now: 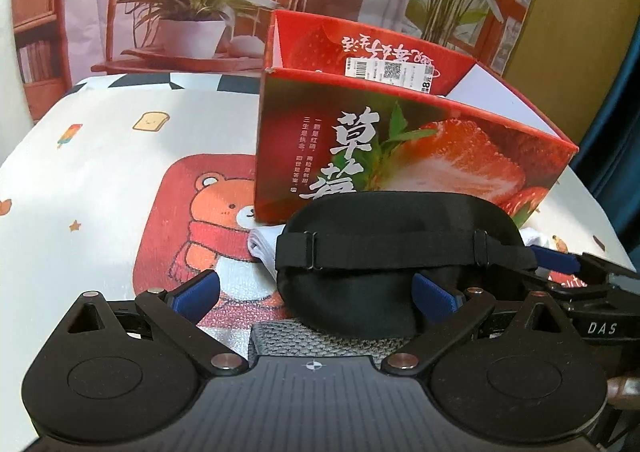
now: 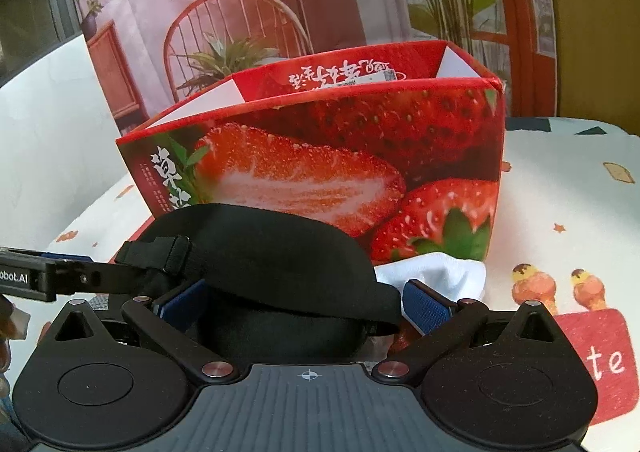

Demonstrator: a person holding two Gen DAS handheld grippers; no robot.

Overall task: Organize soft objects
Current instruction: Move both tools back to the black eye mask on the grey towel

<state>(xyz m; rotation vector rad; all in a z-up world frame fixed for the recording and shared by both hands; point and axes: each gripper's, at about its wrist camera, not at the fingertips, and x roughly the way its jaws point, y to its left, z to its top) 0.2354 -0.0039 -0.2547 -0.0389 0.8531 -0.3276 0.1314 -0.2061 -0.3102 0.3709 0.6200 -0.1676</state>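
A black sleep mask (image 1: 396, 252) with an elastic strap lies in front of an open red strawberry box (image 1: 400, 143). My left gripper (image 1: 316, 296) is open, its blue pads (image 1: 198, 294) spread wide around the mask's left part. My right gripper (image 2: 304, 306) is open around the mask (image 2: 272, 264), blue pads (image 2: 426, 310) on either side. A white cloth (image 2: 436, 276) lies under the mask against the box (image 2: 340, 155). A grey knitted item (image 1: 320, 340) lies below the mask in the left wrist view.
The table has a white cloth with a bear print (image 1: 224, 219) and ice cream prints (image 2: 560, 288). A printed backdrop with a chair and potted plant (image 1: 192, 11) stands behind. The right gripper's body shows at the right edge of the left wrist view (image 1: 592, 292).
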